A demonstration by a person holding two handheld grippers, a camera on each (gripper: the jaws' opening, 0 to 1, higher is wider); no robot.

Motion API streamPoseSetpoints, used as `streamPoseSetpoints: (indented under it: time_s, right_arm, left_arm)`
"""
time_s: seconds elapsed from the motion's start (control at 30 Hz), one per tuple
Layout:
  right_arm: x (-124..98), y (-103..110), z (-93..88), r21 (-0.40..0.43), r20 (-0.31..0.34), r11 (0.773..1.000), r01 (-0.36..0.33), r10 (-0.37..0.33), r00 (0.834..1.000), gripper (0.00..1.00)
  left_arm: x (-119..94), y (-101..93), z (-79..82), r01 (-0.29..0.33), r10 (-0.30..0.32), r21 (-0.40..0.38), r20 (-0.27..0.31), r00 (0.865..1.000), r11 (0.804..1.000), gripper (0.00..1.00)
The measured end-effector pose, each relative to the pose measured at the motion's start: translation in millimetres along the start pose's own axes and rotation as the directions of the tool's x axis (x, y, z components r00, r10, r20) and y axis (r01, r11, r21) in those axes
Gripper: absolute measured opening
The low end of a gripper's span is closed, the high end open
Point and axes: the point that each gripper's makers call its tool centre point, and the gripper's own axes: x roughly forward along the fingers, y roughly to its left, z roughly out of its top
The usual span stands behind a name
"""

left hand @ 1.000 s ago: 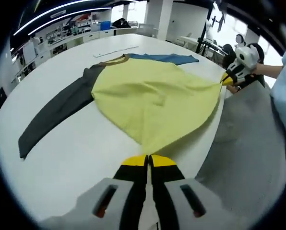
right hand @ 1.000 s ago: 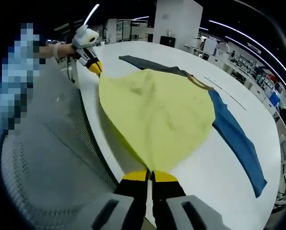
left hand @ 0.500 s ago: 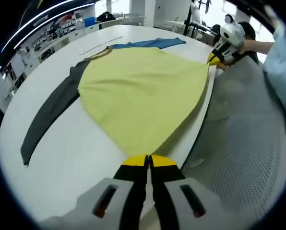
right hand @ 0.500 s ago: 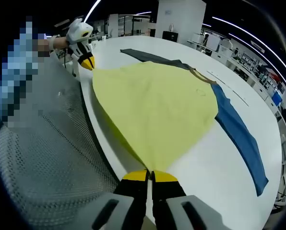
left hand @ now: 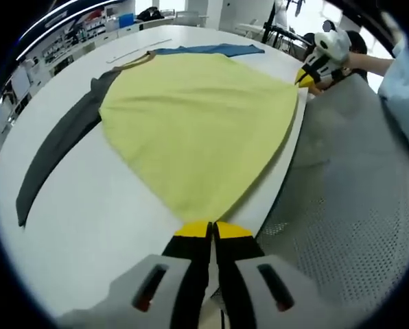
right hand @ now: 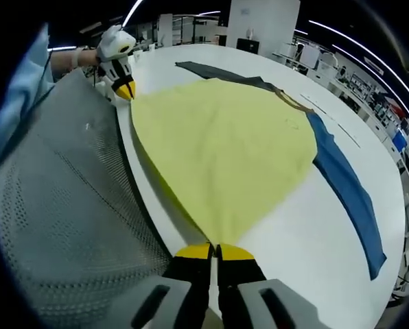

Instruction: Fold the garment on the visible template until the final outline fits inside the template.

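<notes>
Garment (left hand: 197,130): yellow body spread across the white table (left hand: 88,226), filling the centre of the left gripper view; stretched taut between both tongs
Sleeves: dark grey sleeve (left hand: 53,154) trails toward the left edge of the left gripper view; blue sleeve (right hand: 348,195) runs down the right side of the right gripper view
Left gripper (left hand: 211,227): bottom centre of its own view — jaws pressed together on one hem corner of the garment
Right gripper (right hand: 214,249): bottom centre of its own view; jaws closed on the opposite hem corner
Grey mesh surface (right hand: 60,205): beside the table edge, left part of the right gripper view
</notes>
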Motion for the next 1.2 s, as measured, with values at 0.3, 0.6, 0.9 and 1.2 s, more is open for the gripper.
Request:
streamPoseSetpoints:
  time_s: [0.3, 0.6, 0.9, 1.2]
  right_arm:
    - [5.1, 0.9, -6.8, -0.003, -0.021, 1.0, -0.004, 0.004, 1.0, 0.0]
    - [10.3, 1.8, -11.2, -0.003, -0.038, 1.0, -0.014, 0.014, 0.999, 0.0]
    - [10.0, 2.0, -11.0, 0.066, -0.007, 0.997, -0.033, 0.033, 0.999, 0.0]
    - [-0.6, 3.3, -12.4, 0.153, 0.041, 0.986, -0.067, 0.062, 0.997, 0.11]
  left_arm:
    - [4.5, 0.7, -3.1, 0.0, 0.0, -0.006, -0.005, 1.0, 1.0, 0.0]
    - [4.4, 0.3, -2.7, -0.001, 0.002, -0.017, 0.011, 1.0, 1.0, 0.0]
    - [4.5, 0.9, -2.8, 0.006, -0.004, -0.051, 0.047, 0.999, 0.999, 0.0]
    - [-7.6, 4.0, 6.0, 0.049, -0.018, -0.179, 0.17, 0.985, 0.983, 0.0]
